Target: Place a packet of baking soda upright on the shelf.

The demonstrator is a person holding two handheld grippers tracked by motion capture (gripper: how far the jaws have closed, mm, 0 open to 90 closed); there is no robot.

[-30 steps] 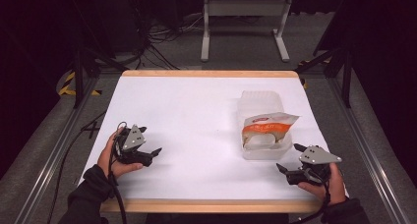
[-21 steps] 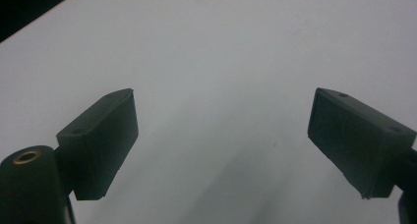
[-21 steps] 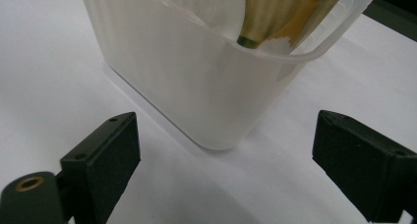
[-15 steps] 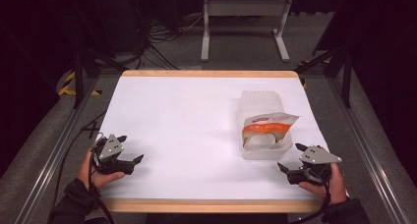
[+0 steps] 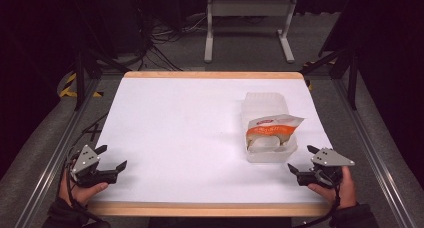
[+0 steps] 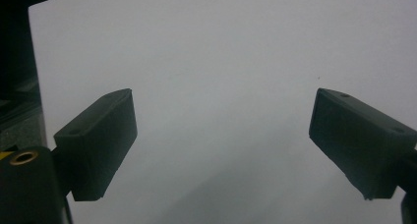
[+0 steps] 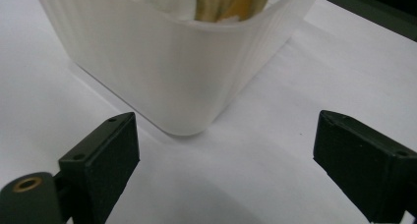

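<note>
**Q:** Since a second ago, what has moved?

**A:** Your left gripper [image 5: 111,158] has drawn back from the white sheet toward the table's near left corner. It now sits at the sheet's left edge, close to the wooden front lip [image 5: 200,209]. Your right gripper [image 5: 303,159] has kept its place near the front right corner.

**Q:** How do the jaws stand?

**A:** Both pairs are spread wide with nothing between them. In the left gripper view, bare white table [image 6: 221,62] lies between the jaws, with the dark drop-off of the sheet's edge at far left.

**Q:** Where is the container?

**A:** A clear plastic tub [image 5: 268,123] rests on the right half of the table, long side running away from you, holding an orange and white packet [image 5: 272,131]. Its near end is just beside your right gripper, slightly to that gripper's left. In the right gripper view, the tub's rounded corner [image 7: 187,86] sits just ahead of the open jaws, not touching.

**Q:** Where is there room?

**A:** The sheet's whole centre and left half are bare. A metal rail [image 5: 50,163] runs outside the left edge.
</note>
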